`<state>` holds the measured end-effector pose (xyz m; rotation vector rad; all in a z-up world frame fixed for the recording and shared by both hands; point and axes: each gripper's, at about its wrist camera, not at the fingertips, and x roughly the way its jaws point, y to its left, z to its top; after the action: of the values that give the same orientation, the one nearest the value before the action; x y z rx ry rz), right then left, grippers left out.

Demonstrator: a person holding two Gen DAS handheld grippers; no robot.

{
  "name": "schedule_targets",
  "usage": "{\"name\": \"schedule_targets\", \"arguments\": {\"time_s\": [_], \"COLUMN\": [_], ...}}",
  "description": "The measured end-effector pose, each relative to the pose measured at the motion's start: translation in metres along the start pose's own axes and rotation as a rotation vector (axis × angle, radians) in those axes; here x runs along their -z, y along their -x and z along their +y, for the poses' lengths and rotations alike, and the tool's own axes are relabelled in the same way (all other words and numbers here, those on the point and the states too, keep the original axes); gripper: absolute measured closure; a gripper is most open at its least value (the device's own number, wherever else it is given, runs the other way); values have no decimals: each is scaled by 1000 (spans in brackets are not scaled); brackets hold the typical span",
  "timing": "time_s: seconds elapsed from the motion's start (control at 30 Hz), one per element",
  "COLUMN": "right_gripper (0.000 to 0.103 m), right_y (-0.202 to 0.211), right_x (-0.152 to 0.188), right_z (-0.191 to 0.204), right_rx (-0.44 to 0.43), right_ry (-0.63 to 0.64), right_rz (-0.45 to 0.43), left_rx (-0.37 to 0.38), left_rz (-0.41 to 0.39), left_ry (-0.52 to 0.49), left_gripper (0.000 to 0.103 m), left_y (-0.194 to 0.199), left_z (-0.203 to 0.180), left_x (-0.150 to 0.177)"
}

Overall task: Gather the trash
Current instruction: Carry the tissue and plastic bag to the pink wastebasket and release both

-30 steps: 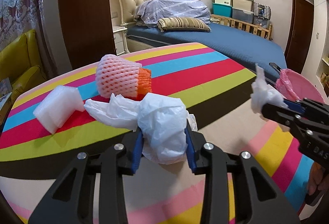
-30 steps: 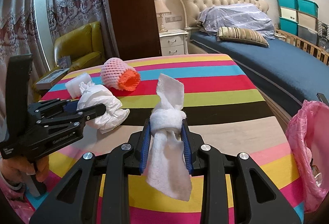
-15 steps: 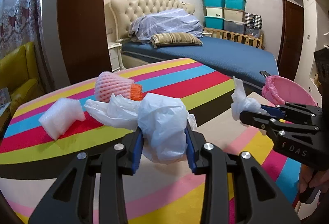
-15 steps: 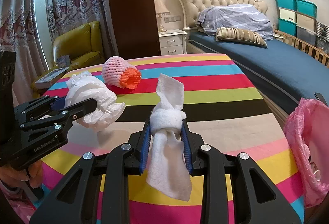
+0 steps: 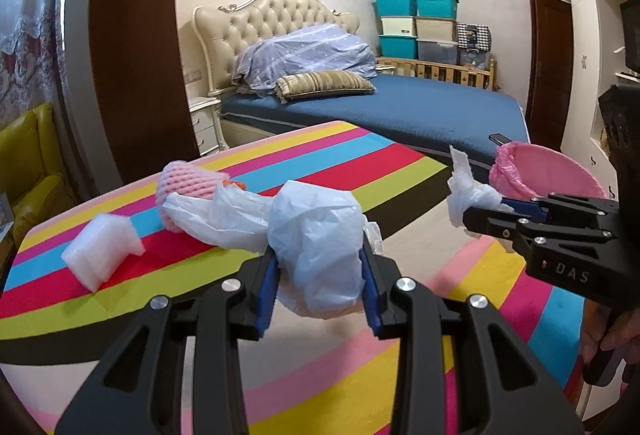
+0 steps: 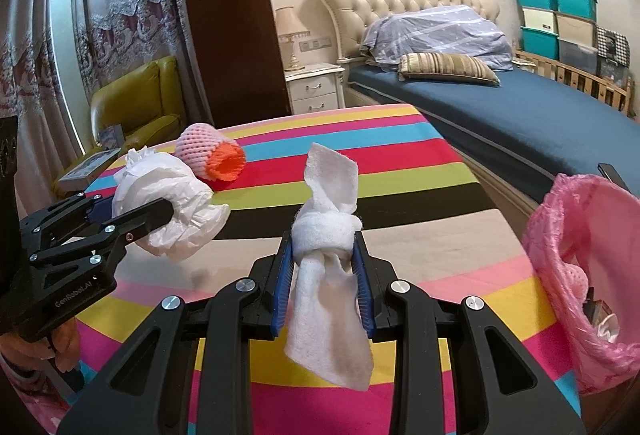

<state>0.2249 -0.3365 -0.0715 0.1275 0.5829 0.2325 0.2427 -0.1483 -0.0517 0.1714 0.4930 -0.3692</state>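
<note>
Between the blue pads of the left hand-held gripper [image 5: 320, 271], a crumpled white plastic bag [image 5: 316, 247] is sitting clamped, its loose tail trailing off to that gripper's left above the striped counter [image 5: 280, 171]. Beyond the bag's tail, a pink foam fruit net [image 5: 188, 183] with an orange net tucked in one end is lying on the counter, and farther left a white foam wrap [image 5: 100, 251] is resting on the red and blue stripes, apart from the net. Off to the right, the right hand-held gripper [image 6: 324, 255] is pinching a knotted white paper towel [image 6: 326, 235], jaws squeezed tight against the knot, one end sticking up and the other hanging down below the pads. Just right of that gripper, a bin lined with a pink bag [image 6: 580, 235] is standing at the counter's edge, with some scraps showing inside. Past the counter, a bed [image 6: 520, 115] with a blue cover is filling the background.
</note>
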Motion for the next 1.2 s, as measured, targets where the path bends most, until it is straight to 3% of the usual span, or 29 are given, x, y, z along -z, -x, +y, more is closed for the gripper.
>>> {"name": "schedule_targets", "arguments": {"time_s": [0.6, 1.2], "right_gripper": [74, 74], "right_y": [42, 104], "right_x": [11, 41], "right_z": [-75, -176], "right_rx": [161, 399], "right_ry": [-134, -265], "right_rz": [-57, -97], "left_rx": [165, 426], "left_rz": [-42, -63], "left_ry": [-135, -272], "left_gripper": [68, 68], "left_y": [-23, -65], "left_z": [-74, -191], "left_x": [-27, -59]}}
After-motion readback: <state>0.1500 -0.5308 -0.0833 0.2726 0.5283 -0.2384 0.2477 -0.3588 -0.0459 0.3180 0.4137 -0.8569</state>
